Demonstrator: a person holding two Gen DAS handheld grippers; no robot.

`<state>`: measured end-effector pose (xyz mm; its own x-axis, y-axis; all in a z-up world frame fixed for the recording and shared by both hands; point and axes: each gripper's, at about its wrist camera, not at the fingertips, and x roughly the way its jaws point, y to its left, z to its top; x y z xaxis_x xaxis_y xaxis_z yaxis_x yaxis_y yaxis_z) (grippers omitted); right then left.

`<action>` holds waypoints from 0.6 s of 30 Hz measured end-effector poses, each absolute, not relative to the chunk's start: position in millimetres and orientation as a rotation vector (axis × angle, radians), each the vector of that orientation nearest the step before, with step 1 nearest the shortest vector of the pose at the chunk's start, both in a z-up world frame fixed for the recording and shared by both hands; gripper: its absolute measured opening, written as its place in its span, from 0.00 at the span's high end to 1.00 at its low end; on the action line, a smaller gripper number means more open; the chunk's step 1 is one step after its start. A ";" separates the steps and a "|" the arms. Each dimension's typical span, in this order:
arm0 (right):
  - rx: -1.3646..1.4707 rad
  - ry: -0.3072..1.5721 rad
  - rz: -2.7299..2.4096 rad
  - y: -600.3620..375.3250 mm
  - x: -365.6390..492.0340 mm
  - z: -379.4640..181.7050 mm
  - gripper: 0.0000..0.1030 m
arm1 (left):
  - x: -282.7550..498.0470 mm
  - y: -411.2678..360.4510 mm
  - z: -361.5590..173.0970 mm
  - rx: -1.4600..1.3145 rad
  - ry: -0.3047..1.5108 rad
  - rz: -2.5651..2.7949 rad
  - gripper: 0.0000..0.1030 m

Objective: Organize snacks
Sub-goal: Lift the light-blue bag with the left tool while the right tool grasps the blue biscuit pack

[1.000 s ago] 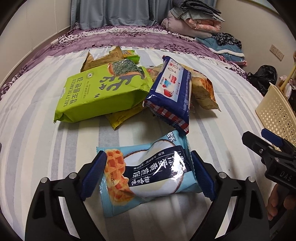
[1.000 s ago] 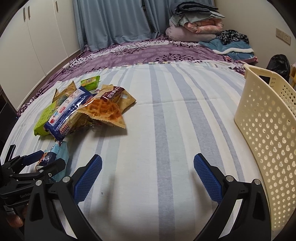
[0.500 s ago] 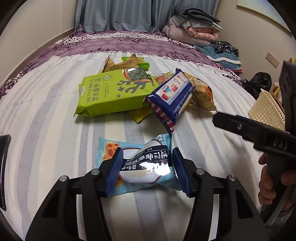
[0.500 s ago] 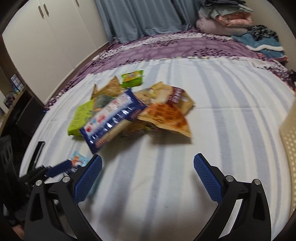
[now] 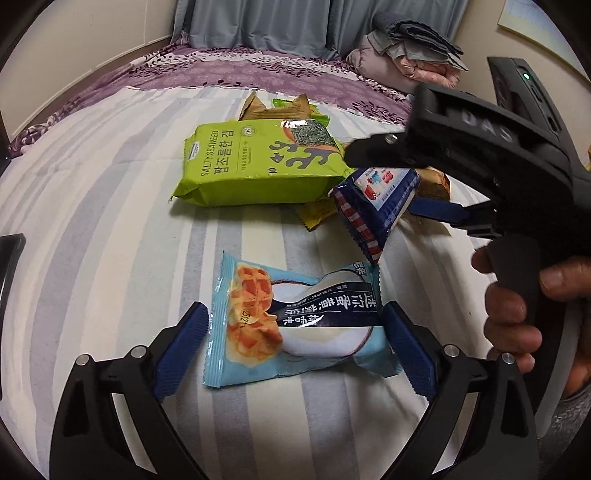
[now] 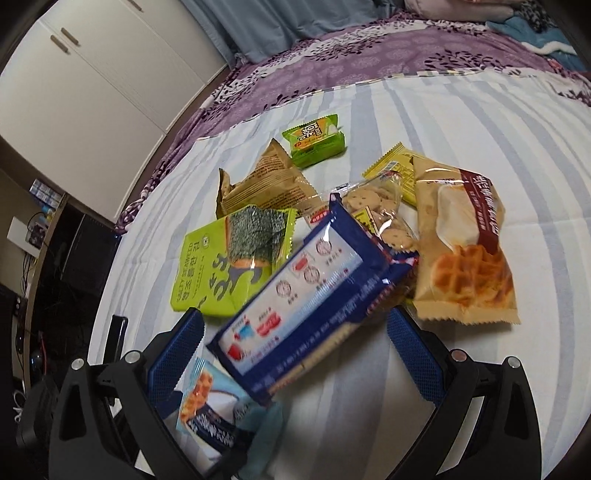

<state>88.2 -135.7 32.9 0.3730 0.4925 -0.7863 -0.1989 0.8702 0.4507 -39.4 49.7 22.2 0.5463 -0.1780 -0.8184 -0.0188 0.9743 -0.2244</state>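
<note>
A: We're on a bed (image 5: 92, 221) with a blue-and-white striped sheet; purple floral cover behind, blue curtains (image 5: 258, 26), folded blankets (image 5: 406, 48) in the corner, white wardrobe (image 6: 92, 66) at the side.

B: Left gripper (image 5: 295, 347)?

A: Jaws just reopened, released. Light-blue waffle packet (image 5: 299, 325) lies flat between them, pads clear.

B: Right gripper (image 6: 295, 347)?

A: Spread wide, hovering over the navy cracker pack (image 6: 310, 295), not pinching. Green seaweed bag (image 5: 258, 162) sits beside it in the pile.
</note>
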 end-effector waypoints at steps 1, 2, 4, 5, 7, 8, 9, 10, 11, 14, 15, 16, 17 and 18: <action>0.294 1.106 0.445 -132.9 91.0 32.4 0.05 | -38.6 48.8 21.1 -0.218 0.996 -0.103 0.07; 0.277 1.107 0.433 -130.1 93.5 31.8 0.05 | -38.0 47.5 19.6 -0.219 1.000 -0.109 0.07; 0.244 1.105 0.412 -127.6 96.7 30.4 0.12 | -36.4 44.5 16.2 -0.218 1.010 -0.118 0.07; 0.221 1.098 0.401 -127.2 97.6 30.9 0.18 | -36.1 42.8 14.8 -0.216 1.012 -0.123 0.05; 0.199 1.088 0.396 -128.9 98.8 31.5 0.28 | -36.2 39.5 13.8 -0.202 1.016 -0.118 0.04; 0.199 1.086 0.396 -131.1 98.5 31.9 0.35 | -36.5 38.5 13.8 -0.198 1.018 -0.117 0.04; 0.199 1.086 0.396 -131.1 98.5 31.9 0.36 | -36.5 38.3 14.2 -0.198 1.019 -0.117 0.04; 0.200 1.083 0.397 -133.8 97.9 33.3 0.40 | -37.3 38.2 15.1 -0.200 1.022 -0.116 0.04; 0.202 1.080 0.396 -136.6 97.4 34.3 0.46 | -38.4 38.8 15.9 -0.202 1.023 -0.116 0.04; 0.202 1.064 0.398 -145.0 93.7 37.0 0.48 | -41.0 38.3 19.6 -0.201 1.017 -0.110 0.04; 0.206 1.061 0.401 -148.1 91.7 37.7 0.48 | -43.8 35.7 20.9 -0.197 1.016 -0.111 0.04; 0.212 1.057 0.404 -151.9 89.1 38.7 0.49 | -44.5 34.8 21.4 -0.193 1.016 -0.114 0.04; 0.216 1.053 0.407 -155.0 86.9 39.7 0.49 | -43.8 34.4 21.5 -0.190 1.018 -0.114 0.04; 0.218 1.048 0.410 -158.1 84.5 41.1 0.49 | -43.9 33.3 21.1 -0.186 1.020 -0.115 0.04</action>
<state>84.5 -158.1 41.1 0.4330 0.4284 -0.7931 -0.2237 0.9034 0.3658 -43.9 33.3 21.1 0.5192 -0.1818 -0.8351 0.0083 0.9781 -0.2077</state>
